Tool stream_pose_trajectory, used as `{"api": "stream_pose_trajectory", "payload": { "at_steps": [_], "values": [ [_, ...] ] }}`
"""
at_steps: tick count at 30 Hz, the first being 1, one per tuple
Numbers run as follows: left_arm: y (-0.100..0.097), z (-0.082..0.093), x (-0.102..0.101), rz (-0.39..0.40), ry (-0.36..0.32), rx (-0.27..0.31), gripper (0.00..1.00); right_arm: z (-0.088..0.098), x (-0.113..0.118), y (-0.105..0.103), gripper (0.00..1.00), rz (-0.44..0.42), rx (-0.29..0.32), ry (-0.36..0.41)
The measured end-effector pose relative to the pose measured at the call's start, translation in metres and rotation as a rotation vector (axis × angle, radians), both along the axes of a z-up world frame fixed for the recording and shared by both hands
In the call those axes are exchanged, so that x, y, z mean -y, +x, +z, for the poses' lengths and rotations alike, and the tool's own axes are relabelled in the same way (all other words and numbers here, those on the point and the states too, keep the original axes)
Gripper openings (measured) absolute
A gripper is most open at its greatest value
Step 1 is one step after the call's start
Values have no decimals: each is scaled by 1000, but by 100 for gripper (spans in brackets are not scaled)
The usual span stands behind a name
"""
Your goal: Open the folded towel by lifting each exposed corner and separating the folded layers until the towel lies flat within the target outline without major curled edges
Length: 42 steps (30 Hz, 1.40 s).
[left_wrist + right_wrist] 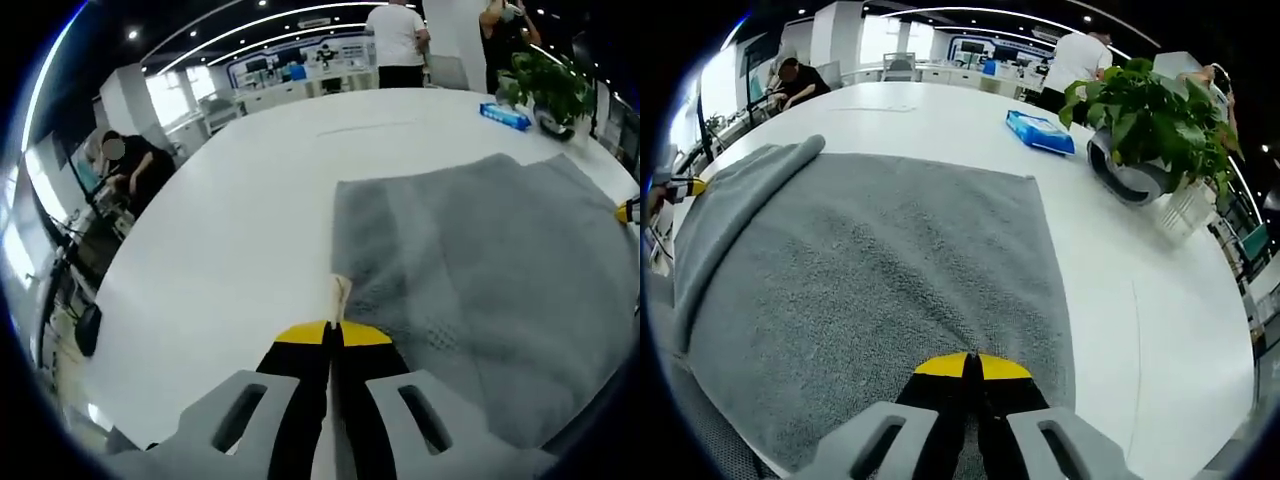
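Observation:
A grey towel [480,260] lies spread on the white table [240,220]. In the left gripper view my left gripper [335,328] is shut on the towel's near corner, and a pale label [341,293] sticks out past the yellow tips. In the right gripper view the towel [890,290] lies mostly flat, with one side still rolled over in a long fold [740,200]. My right gripper [968,365] is shut on the towel's near edge. The right gripper's yellow tip [628,210] shows at the towel's far side, and the left gripper's tip [685,187] beside the fold.
A potted plant [1150,130] and a blue packet [1040,131] stand on the table beyond the towel, also seen as plant [550,85] and packet [505,116]. People [397,40] stand past the far edge; one sits at a desk [135,165].

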<state>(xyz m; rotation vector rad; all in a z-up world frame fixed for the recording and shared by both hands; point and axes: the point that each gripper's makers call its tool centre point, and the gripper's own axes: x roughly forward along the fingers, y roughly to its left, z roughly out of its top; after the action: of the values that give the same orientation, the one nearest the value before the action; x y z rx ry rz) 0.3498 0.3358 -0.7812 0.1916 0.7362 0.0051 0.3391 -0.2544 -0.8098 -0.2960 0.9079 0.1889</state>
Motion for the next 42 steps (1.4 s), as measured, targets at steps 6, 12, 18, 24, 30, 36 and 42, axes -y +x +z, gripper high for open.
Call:
{"api": "stream_pose_trajectory", "payload": {
  "at_steps": [6,12,18,24,30,36,42],
  "values": [
    [-7,-5,-7,20,-1,-7,1,0,6,-2,0,-13,-16,-26],
    [-10,-10,-12,23,1,-22,1,0,14,-5,0,-26,-22,-32],
    [-8,-12,-12,14,7,-37,1,0,31,-12,0,-66,-47,-50],
    [1,-15,-11,7,2,-33,1,1,52,-24,0,-117,-60,-64],
    [6,-17,1,-18,-1,-29,1,0,62,-34,0,-162,-48,-39],
    [5,-18,1,-42,16,-24,1,-1,66,-37,0,-183,-23,-17],
    [2,-17,4,-29,-14,-9,2,-1,65,-38,0,-179,6,5]
  ]
}}
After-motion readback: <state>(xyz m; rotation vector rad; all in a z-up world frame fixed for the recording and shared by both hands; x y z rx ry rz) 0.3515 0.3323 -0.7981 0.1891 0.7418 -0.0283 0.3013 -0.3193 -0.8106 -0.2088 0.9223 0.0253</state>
